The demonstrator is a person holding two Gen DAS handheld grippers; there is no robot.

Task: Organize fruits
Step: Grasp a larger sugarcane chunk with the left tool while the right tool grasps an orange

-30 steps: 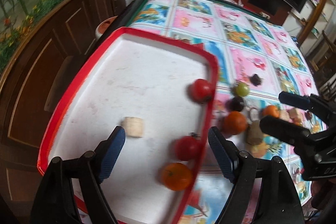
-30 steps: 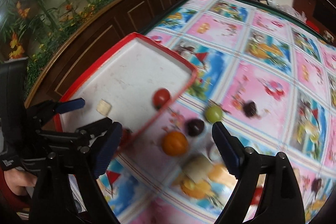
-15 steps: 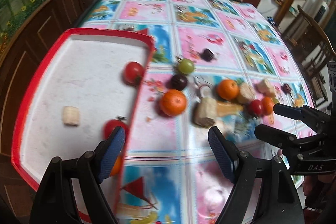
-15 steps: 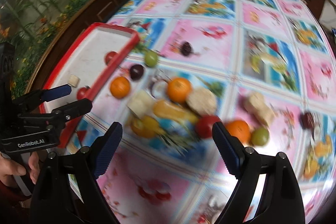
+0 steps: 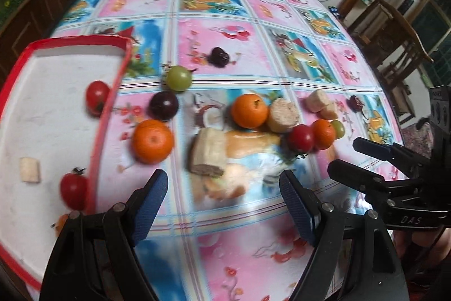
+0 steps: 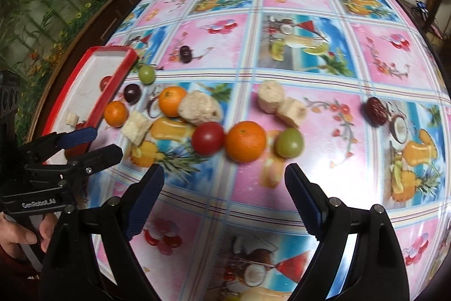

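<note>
A red-rimmed white tray (image 5: 108, 109) (image 6: 112, 92) lies at the table's left. It holds two red tomatoes (image 5: 97, 97), a banana piece (image 5: 29, 169) and a partly hidden orange. On the cloth lie oranges (image 5: 153, 141) (image 6: 245, 141), a red tomato (image 6: 208, 138), green grapes (image 5: 178, 78) (image 6: 289, 143), a dark plum (image 5: 164, 106), banana pieces (image 5: 208, 155) (image 6: 270, 96) and dates (image 5: 220, 57) (image 6: 375, 110). My left gripper (image 5: 222, 198) is open and empty, just short of a banana piece. My right gripper (image 6: 224, 191) is open and empty, just short of the tomato and an orange.
The table carries a pink and blue fruit-print cloth (image 6: 296, 33). A wooden cabinet (image 5: 42, 4) runs along the left edge. Wooden chairs (image 5: 400, 27) stand at the far right. Each gripper shows in the other's view, the right one (image 5: 366, 160) and the left one (image 6: 84, 143).
Both views have swung right, from the tray toward the fruit on the cloth. Both grippers stay open and empty.
</note>
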